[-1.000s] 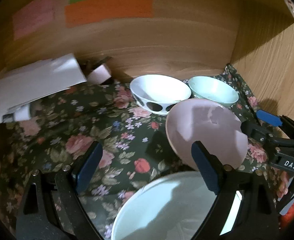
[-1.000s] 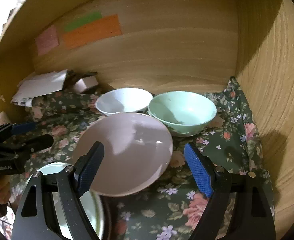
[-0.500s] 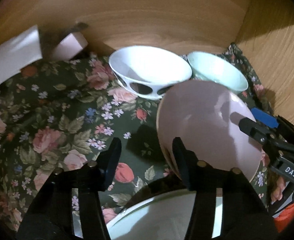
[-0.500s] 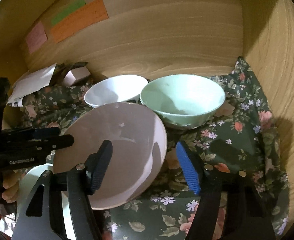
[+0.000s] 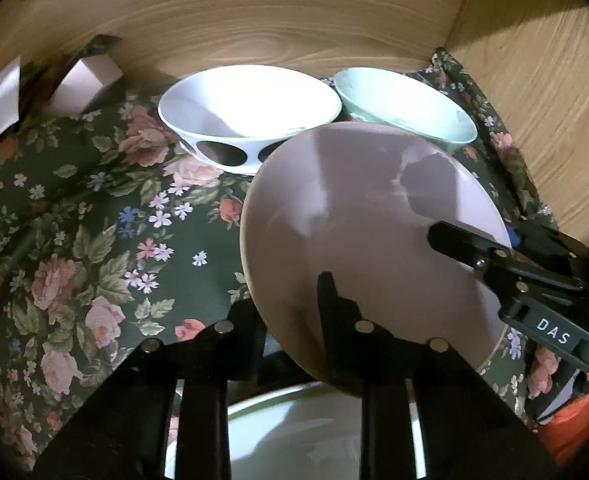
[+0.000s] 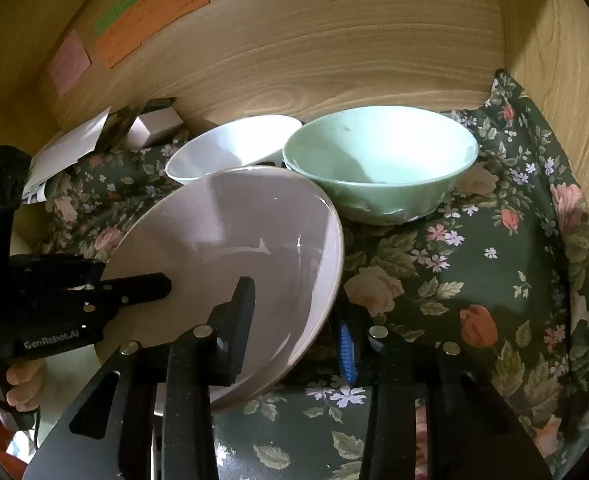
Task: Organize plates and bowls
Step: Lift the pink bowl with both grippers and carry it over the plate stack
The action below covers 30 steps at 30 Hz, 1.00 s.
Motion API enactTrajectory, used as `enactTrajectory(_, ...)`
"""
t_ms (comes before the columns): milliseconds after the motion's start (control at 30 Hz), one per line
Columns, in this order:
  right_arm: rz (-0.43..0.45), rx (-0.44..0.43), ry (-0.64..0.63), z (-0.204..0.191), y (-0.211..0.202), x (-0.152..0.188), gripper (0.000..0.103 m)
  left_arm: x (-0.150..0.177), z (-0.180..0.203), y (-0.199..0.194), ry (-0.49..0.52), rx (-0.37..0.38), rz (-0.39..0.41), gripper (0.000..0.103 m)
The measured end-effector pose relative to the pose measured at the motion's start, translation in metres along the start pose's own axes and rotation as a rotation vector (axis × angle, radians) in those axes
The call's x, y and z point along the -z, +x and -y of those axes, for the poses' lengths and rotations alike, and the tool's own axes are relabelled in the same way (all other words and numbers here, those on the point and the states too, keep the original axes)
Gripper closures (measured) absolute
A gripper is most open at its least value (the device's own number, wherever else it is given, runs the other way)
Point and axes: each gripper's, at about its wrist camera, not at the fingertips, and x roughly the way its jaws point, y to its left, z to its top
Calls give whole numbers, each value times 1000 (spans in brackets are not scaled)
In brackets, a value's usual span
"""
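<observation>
gripping pink plate point(image 5: 358, 232) from both sides: left gripper point(image 5: 290, 316) jaws closed on rim at 6 o'clock in left wrist view, right gripper point(image 6: 294, 316) jaws pinched rim at 5 o'clock in right wrist view. plate was tilted, raised off floral cloth point(image 6: 494, 280), near white bowl point(image 5: 250, 116) and green bowl point(image 6: 378, 168) at 12 o'clock. pale plate point(image 5: 294, 436) lay below at 6 o'clock. judged best: level plate, move both hands together, keep clear of bowls.
</observation>
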Motion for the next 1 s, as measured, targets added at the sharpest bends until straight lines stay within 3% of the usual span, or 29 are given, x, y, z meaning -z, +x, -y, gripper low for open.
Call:
enactTrajectory(233, 0, 12, 8, 1, -2, 0, 74, 1, 1, -4, -7, 4, 9, 80)
enactTrajectory(533, 53, 8, 24, -5, -22, -4, 74, 7, 5, -33, -13, 4, 75, 80)
enactTrajectory(1000, 121, -31, -41, -49, -57, -8, 74, 31, -15, -84, -58, 3, 172, 80)
